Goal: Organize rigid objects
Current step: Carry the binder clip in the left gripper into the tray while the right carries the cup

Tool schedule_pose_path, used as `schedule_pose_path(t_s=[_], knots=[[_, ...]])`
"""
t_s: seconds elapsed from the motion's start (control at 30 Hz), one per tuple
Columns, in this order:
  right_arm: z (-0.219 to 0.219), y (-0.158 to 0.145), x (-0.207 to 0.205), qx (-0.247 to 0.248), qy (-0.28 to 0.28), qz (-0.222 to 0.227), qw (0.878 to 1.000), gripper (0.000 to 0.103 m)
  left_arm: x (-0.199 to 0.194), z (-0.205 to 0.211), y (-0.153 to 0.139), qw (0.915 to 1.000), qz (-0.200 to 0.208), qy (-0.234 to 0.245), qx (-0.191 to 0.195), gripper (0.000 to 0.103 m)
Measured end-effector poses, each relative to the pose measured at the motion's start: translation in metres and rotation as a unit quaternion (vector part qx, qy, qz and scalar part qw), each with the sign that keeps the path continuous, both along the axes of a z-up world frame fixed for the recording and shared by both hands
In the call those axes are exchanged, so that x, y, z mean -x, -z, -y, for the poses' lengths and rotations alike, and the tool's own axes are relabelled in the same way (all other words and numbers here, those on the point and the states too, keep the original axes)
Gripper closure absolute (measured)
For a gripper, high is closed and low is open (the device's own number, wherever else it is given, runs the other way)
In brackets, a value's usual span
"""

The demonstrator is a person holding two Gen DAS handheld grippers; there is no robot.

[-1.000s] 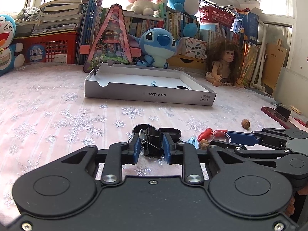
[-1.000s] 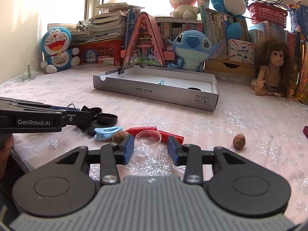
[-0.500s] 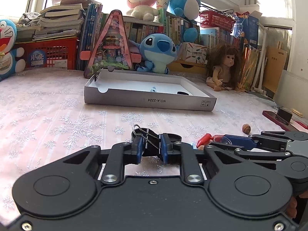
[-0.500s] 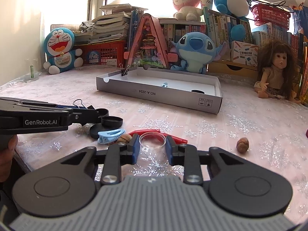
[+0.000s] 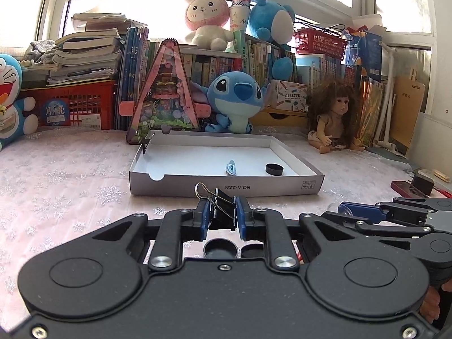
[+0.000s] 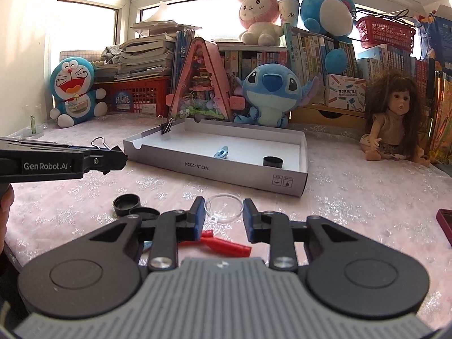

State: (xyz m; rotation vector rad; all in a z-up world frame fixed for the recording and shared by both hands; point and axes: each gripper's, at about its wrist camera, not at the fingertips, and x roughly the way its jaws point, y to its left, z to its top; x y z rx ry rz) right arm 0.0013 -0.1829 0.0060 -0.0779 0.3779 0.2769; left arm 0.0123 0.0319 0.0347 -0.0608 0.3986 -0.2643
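Left wrist view: left gripper (image 5: 221, 217), now lifted, pinches black metal binder clip (image 5: 222, 212); right gripper (image 6: 223, 216) clamps clear round plastic lid (image 6: 224, 207); grey cardboard tray (image 5: 226, 189) at 12 o'clock, likely next.

Sunny window nook crammed with books and plushies

Bright daylight floods through the white-framed windows (image 5: 197, 14) right behind the Stitch plush (image 5: 236, 97). Rows of books (image 5: 214, 65) line up behind him, a pink bunny plush (image 5: 204, 18) sits above, a red crate (image 5: 76, 107) and Doraemon plush (image 6: 75, 91) off to his left, a long-haired doll (image 5: 334, 117) to his right. A pink snowflake tablecloth (image 5: 65, 186) spreads out in front of him.
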Motion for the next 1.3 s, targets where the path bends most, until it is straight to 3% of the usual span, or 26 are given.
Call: schedule_pose_path(t_s=[0.67, 0.97, 1.3], knots=[[0.014, -0.027, -0.110, -0.065, 0.053, -0.031, 0.996, 0.069, -0.113, 0.014, -0.026, 0.9992, -0.027, -0.027, 0.015, 0.085], [0.001, -0.014, -0.170, -0.091, 0.067, -0.078, 0.991, 0.069, -0.172, 0.030, -0.009, 0.9979, -0.042, -0.049, 0.003, 0.085], [-0.007, 0.006, -0.195, -0.083, 0.071, -0.106, 0.988, 0.069, -0.201, 0.035, 0.016, 0.9950, -0.076, -0.063, -0.007, 0.085]])
